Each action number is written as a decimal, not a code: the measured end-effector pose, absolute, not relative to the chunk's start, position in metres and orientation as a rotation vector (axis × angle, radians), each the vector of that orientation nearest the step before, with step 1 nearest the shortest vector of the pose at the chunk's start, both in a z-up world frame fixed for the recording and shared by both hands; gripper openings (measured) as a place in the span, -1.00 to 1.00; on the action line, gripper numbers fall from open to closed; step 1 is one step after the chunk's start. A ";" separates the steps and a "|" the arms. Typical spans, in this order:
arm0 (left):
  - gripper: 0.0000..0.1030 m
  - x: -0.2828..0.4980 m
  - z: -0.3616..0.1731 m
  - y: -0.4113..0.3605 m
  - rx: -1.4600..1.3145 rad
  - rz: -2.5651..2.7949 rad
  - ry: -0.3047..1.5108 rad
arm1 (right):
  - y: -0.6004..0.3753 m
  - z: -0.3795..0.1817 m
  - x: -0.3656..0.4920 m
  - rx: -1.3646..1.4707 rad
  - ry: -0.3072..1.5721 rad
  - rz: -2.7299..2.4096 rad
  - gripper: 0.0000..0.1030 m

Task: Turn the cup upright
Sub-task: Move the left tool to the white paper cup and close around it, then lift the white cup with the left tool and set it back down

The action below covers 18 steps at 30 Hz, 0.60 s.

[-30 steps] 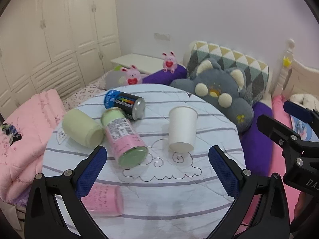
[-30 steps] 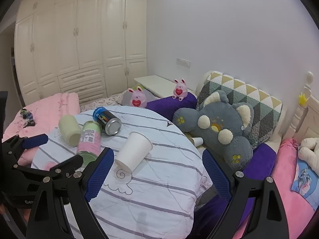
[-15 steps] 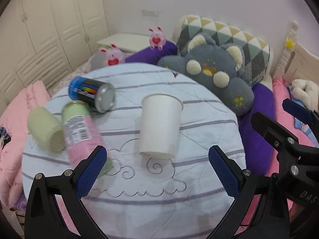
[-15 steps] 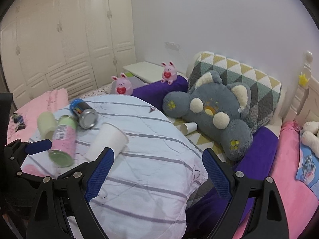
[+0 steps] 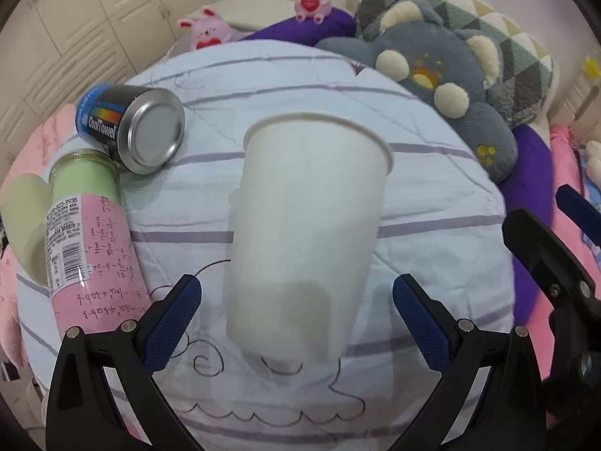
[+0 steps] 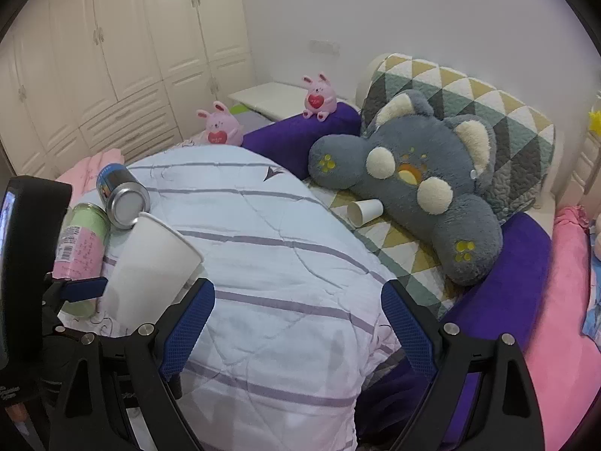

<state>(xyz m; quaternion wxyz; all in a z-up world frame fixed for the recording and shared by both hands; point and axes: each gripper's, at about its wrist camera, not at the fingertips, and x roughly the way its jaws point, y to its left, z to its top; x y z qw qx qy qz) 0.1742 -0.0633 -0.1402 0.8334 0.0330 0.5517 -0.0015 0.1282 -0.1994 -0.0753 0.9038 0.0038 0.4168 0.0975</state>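
Observation:
A white paper cup (image 5: 304, 236) stands on the round table's striped cloth (image 5: 432, 203) with its rim up. My left gripper (image 5: 296, 315) is open, its blue-padded fingers on either side of the cup's lower part, not touching it. In the right wrist view the same cup (image 6: 150, 267) is at the left, with the left gripper's blue finger (image 6: 84, 286) beside it. My right gripper (image 6: 296, 330) is open and empty over the cloth, to the right of the cup.
A blue and silver can (image 5: 131, 127), a pink and green bottle (image 5: 90, 248) and a pale green cylinder (image 5: 22, 221) lie left of the cup. A grey plush (image 6: 420, 184), purple cushion (image 6: 300, 135) and second small paper cup (image 6: 364, 211) lie beyond the table.
My left gripper has moved forward until its fingers flank the cup, which now fills the view. My right gripper has shifted a little to the right.

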 end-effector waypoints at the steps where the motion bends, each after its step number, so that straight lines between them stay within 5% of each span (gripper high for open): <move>1: 0.99 0.175 -0.141 -0.065 0.089 0.006 1.167 | -0.199 -0.078 0.130 0.009 0.866 0.206 0.78; 4: 0.94 0.178 -0.143 -0.070 0.101 -0.006 1.171 | -0.199 -0.081 0.134 0.011 0.876 0.212 0.78; 6: 0.45 0.179 -0.143 -0.069 0.077 -0.034 1.176 | -0.200 -0.082 0.134 0.016 0.879 0.213 0.78; 10: 0.15 0.179 -0.141 -0.069 0.054 -0.053 1.174 | -0.202 -0.081 0.133 0.026 0.887 0.206 0.78; 18: 0.14 0.167 -0.128 -0.067 0.051 -0.050 1.151 | -0.202 -0.073 0.128 0.029 0.871 0.207 0.78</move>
